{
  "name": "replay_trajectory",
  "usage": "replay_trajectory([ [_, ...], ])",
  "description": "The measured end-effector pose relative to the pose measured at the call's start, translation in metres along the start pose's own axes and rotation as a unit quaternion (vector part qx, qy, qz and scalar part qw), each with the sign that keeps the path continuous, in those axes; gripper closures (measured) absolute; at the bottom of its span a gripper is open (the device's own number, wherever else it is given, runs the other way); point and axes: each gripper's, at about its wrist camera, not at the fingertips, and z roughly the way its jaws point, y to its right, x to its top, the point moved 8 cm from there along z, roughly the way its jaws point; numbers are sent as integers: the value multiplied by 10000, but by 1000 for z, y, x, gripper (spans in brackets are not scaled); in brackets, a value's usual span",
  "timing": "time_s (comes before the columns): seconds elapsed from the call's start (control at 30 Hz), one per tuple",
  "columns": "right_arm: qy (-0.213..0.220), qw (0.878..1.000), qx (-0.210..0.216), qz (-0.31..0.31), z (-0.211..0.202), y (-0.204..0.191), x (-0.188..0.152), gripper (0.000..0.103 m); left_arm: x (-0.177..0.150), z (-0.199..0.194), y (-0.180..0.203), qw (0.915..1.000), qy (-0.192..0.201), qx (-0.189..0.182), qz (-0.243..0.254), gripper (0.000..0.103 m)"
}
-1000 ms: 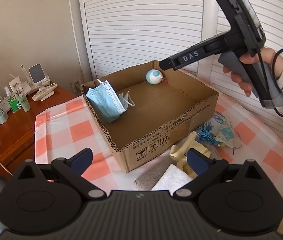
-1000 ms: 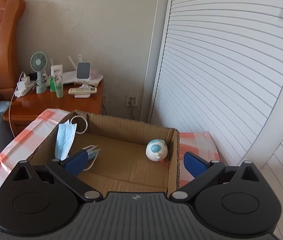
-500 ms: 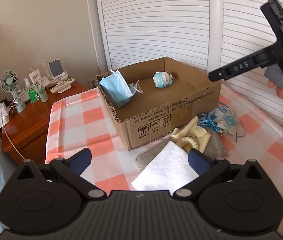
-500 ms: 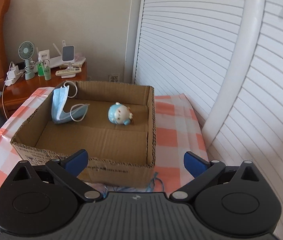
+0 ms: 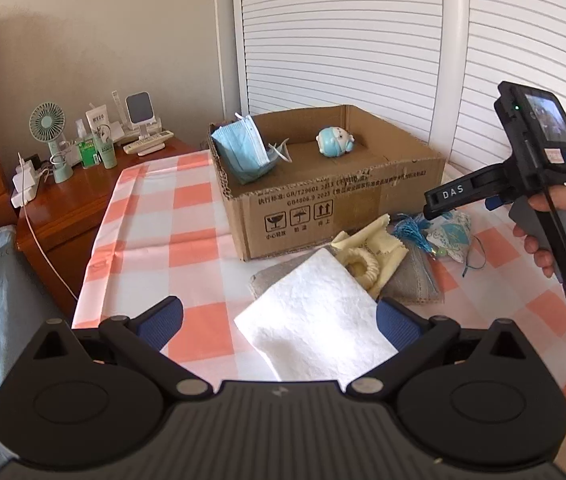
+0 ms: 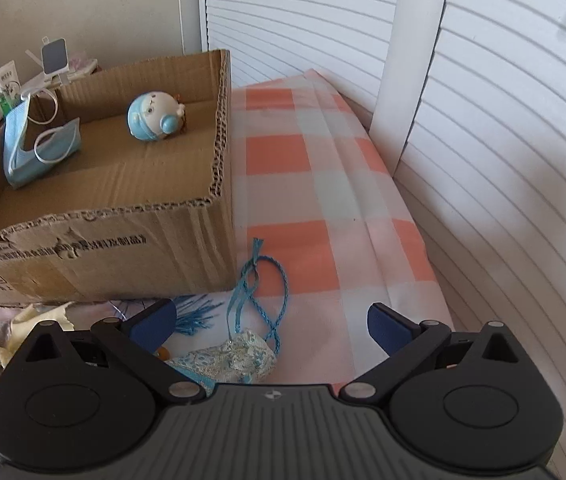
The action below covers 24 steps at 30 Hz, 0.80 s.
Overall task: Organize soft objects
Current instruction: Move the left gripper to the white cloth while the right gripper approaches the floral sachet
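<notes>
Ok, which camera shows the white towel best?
The left wrist view: the white towel lies nearly whole between the open left gripper fingers. The right wrist view catches only a white sliver at its left edge.

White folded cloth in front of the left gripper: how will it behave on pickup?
The white cloth looks fluffy and folded, so probably floppy: pinched at one edge, it may unfold and droop. Likely light. It overlaps the grey cloth, which might drag along.

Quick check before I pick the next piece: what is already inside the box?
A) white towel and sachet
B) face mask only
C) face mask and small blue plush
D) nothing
C: the face mask leans in one corner of the box and the blue plush sits on its floor; the white towel and sachet lie outside on the cloth.
</notes>
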Motion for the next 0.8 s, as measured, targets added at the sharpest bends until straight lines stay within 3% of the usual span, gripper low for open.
replay_trajectory([
  [0.37,-23,9997,-232,-91,-28,17,-55,0,-7,1,-1,9998,-63,-28,-176,1],
  [0.53,-83,9996,49,-264,-49,9,-80,0,-8,6,1,9996,-134,-79,-247,1],
  [0.8,197,9987,260,-381,-57,1,-94,0,-8,20,16,9993,-285,-202,-137,1],
])
